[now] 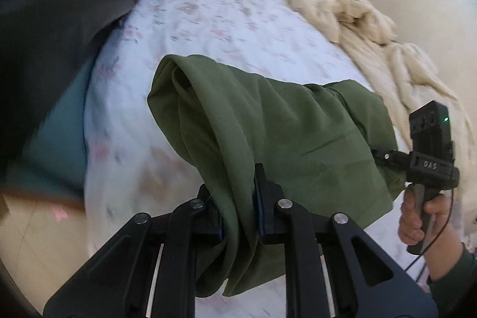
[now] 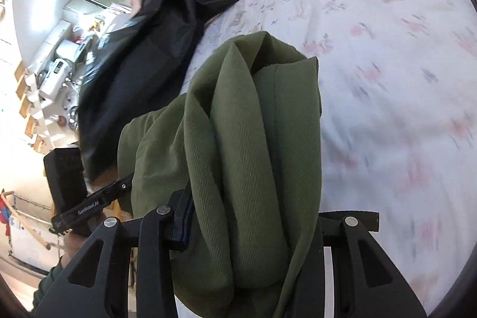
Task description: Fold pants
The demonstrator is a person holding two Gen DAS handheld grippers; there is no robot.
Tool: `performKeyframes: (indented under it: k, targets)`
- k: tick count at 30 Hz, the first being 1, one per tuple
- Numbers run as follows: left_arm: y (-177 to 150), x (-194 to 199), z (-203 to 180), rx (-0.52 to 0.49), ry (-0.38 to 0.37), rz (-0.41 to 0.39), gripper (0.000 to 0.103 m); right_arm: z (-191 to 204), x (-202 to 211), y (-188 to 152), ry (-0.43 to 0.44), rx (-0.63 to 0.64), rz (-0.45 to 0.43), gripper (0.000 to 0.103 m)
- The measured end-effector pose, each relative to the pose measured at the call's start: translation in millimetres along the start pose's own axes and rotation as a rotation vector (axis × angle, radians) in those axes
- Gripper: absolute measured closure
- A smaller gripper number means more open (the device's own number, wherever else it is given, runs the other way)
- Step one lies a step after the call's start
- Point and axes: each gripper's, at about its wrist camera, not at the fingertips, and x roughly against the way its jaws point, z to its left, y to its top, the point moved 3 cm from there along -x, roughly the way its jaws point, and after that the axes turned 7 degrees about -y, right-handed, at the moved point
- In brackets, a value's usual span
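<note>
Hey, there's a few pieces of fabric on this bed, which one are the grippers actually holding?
The olive green pants, clamped in the left gripper and the right gripper. The dark grey garment and the cream blanket lie untouched on the bed.

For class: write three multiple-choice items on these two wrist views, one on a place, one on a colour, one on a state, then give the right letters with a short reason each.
1. Where are the pants?
A. flat on the floor
B. held up over the bed
C. in a drawer

2. What colour are the pants?
A. olive green
B. red
C. white

3. How does the left gripper stand?
A. wide open, nothing in it
B. closed on a pillow
C. closed on the pants

Key: 1 B, the pants hang between the left gripper and the right gripper, with the flowered sheet below them. 2 A, the cloth is olive green in both views. 3 C, a bunched fold of the cloth is pinched between its fingers.
</note>
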Motion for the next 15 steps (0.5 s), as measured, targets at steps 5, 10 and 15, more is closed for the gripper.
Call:
performKeyframes:
  k: [5,10,15]
  targets:
    - [15.4,-57.8,43.8,0.048,-0.011,0.066,0.09,-23.4,-39.9,34.2,-0.055,-0.009,0.037,0.063]
    - [11.7,-71.9,54.7,0.008,-0.02,0.036,0.081,-54.5,-49.6,41.0,-0.057,-0.016,0.067,0.039]
    - [8.0,-59.5,66.5,0.022,0.141,0.007,0.029,-89.9,-23.5,45.3,-0.131,-0.034,0.038,0.02]
